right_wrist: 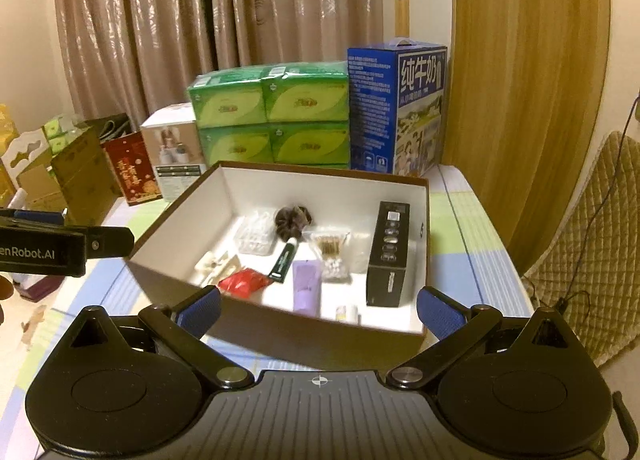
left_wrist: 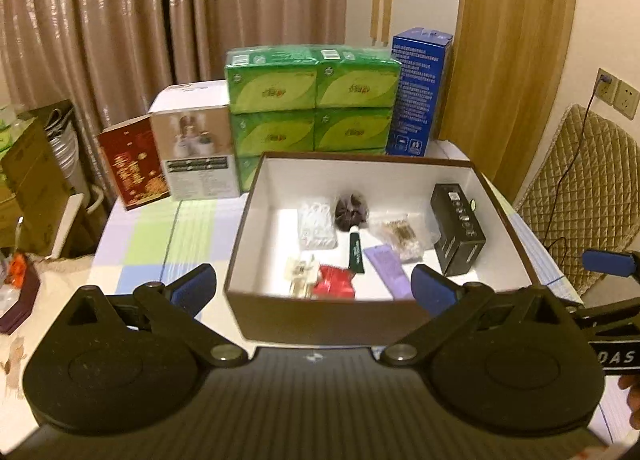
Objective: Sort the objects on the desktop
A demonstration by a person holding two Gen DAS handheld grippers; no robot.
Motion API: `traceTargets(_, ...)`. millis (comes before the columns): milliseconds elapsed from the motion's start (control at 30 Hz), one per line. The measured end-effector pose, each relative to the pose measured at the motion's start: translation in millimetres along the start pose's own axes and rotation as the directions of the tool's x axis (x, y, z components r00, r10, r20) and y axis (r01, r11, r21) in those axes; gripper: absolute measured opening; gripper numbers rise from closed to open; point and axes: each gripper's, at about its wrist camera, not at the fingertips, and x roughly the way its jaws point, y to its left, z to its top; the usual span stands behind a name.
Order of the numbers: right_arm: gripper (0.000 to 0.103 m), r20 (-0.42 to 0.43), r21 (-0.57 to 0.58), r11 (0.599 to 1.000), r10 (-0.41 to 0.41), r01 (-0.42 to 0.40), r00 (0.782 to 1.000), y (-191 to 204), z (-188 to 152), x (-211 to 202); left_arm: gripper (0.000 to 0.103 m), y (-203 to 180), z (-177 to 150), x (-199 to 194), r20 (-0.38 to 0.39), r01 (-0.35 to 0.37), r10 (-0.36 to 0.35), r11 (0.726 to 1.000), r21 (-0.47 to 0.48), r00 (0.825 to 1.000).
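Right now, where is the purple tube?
In both wrist views, the purple tube lies inside the open box, near its front wall, between the green tube and the black carton.

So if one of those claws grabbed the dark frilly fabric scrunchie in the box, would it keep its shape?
Probably not. The dark frilly fabric scrunchie looks like soft gathered cloth, so it would likely squash and droop between the fingers. It seems light, and it lies apart from the open right gripper, so a push would probably just slide it across the white-lined cardboard box.

Rear of tabletop [left_wrist: 152, 236]: stacked green tissue packs [left_wrist: 312, 99], blue milk carton [right_wrist: 400, 107] at their right, white product box [left_wrist: 196, 151] and red box [left_wrist: 132, 167] at left. Curtains [left_wrist: 120, 19] behind.
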Motion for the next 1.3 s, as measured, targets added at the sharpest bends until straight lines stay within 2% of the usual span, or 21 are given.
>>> traceTargets(133, 0.101, 0.006, -0.018, 1.000, -0.005, 0.005, 1.000, 6, -10, -21, 0.102, 0, -14, -21, -0.004, -0.022, 0.022, 1.000, -0.014, 1.000)
traceTargets(233, 0.101, 0.006, -0.016, 1.000, 0.002, -0.002, 1.000, 8, -18, -36, 0.102, -2, -22, -38, -0.009, -0.013, 0.012, 1.000, -0.021, 1.000)
traceTargets(600, 0.101, 0.000, 0.028, 0.998, 0.053, -0.053, 0.999, 5, -43, -83, 0.102, -18, -53, -93, 0.015, -0.052, 0.052, 0.999, 0.012, 0.999)
traceTargets(1300, 0.101, 0.003, -0.035, 0.997, 0.075, -0.075, 0.997, 13, -85, -136, 0.102, -48, -105, -148, -0.004, -0.054, 0.054, 0.998, 0.032, 0.999)
